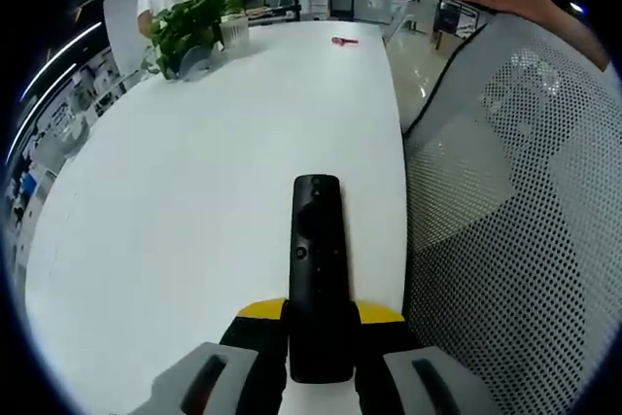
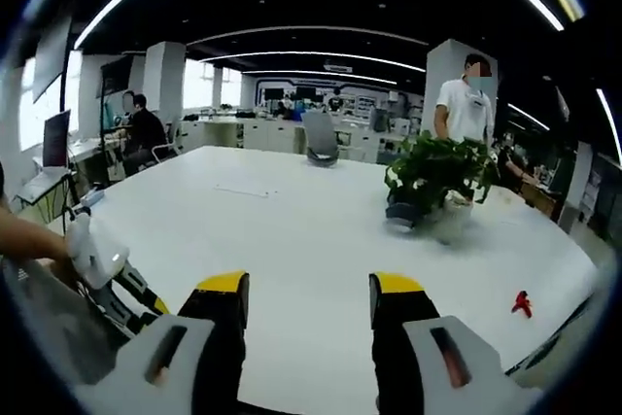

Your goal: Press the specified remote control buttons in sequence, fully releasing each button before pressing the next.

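Note:
A black remote control [image 1: 316, 259] lies lengthwise over the white table [image 1: 185, 201], pointing away from the camera. My left gripper [image 1: 319, 316] is shut on its near end, a yellow-tipped jaw on each side. In the right gripper view, my right gripper [image 2: 309, 296] stands open above the table [image 2: 292, 230] with nothing between its jaws. The left gripper [image 2: 102, 264], held by a hand [image 2: 24, 235], shows at that view's left edge.
A potted plant [image 1: 194, 21] [image 2: 439, 174] and a small red object [image 1: 344, 42] [image 2: 522, 303] sit on the table. A mesh chair back [image 1: 515, 201] rises beside the table edge. People stand and sit beyond the table [image 2: 466, 104] [image 2: 144, 128].

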`<act>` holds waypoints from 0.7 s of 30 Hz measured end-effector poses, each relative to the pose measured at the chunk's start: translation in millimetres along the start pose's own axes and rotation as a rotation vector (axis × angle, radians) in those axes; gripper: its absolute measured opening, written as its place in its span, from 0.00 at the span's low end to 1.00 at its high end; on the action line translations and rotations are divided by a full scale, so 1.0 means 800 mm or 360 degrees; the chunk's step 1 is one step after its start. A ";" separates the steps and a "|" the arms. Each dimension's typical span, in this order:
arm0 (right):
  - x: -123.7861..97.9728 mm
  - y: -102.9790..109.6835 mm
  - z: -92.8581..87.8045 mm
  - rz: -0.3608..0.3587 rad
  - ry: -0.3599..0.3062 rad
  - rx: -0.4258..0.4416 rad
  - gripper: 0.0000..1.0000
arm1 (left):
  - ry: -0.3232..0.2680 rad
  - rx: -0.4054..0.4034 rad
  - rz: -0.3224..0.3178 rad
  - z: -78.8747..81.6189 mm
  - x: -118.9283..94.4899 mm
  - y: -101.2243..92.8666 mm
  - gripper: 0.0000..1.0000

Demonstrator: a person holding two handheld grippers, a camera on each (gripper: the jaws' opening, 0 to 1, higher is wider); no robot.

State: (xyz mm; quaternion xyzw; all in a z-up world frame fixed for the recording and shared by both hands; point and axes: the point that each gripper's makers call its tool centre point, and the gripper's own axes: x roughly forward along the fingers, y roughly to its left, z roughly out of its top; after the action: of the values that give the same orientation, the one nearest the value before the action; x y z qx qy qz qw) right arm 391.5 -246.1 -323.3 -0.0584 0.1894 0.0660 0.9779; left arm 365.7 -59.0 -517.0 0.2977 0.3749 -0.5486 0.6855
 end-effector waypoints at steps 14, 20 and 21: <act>-0.003 -0.018 -0.006 -0.0057 0.0016 0.0153 0.60 | 0.0041 -0.0028 0.0014 0.000 0.000 0.000 0.24; -0.002 -0.019 -0.006 -0.0085 0.0011 0.0178 0.74 | 0.0057 -0.0013 -0.0004 -0.001 0.000 0.001 0.24; -0.002 -0.021 -0.004 -0.0106 0.0000 0.0157 0.78 | 0.0050 -0.0029 -0.0015 -0.001 0.000 0.002 0.24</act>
State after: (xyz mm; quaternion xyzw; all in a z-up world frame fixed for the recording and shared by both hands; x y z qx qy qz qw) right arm 391.1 -263.0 -324.5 -0.0163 0.1903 0.0240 0.9813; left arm 367.3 -58.1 -517.1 0.2984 0.3920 -0.5437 0.6795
